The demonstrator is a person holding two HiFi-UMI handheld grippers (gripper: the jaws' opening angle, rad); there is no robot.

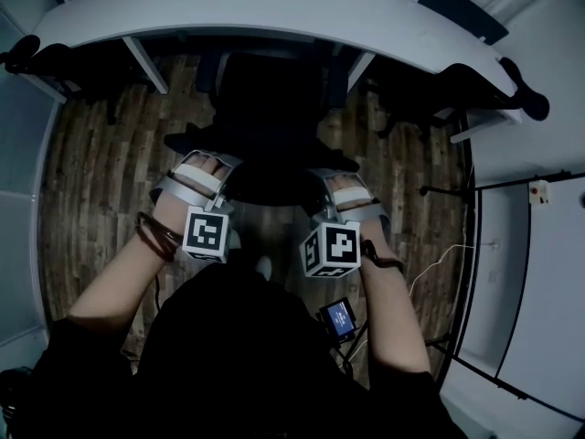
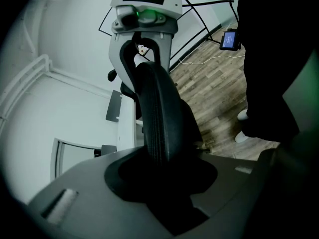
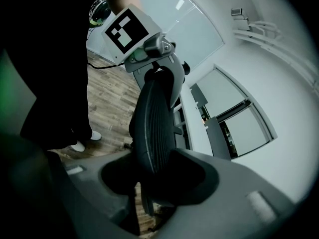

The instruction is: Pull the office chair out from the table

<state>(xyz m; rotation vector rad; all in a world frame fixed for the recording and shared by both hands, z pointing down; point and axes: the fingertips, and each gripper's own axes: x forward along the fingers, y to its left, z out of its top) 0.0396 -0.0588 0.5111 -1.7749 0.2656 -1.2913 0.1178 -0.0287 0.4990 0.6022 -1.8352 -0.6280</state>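
The black office chair (image 1: pixel 265 122) stands tucked under the curved white table (image 1: pixel 274 12), its backrest toward me. My left gripper (image 1: pixel 203 170) is shut on the left part of the backrest's top edge, and my right gripper (image 1: pixel 338 188) is shut on the right part. In the left gripper view the ribbed backrest edge (image 2: pixel 157 118) runs out from between the grey jaws of my left gripper (image 2: pixel 159 183) to the right gripper (image 2: pixel 144 44) at its far end. In the right gripper view the backrest (image 3: pixel 152 128) sits the same way in my right gripper (image 3: pixel 157 183), with the left gripper (image 3: pixel 149 59) beyond. The seat and base are hidden.
Other black chairs stand at the table's left end (image 1: pixel 37 58) and right end (image 1: pixel 521 94). The wooden floor (image 1: pixel 101 181) lies all round. A white cable (image 1: pixel 439 263) trails on the floor at right beside a white wall. A small lit screen (image 1: pixel 340 318) hangs at my waist.
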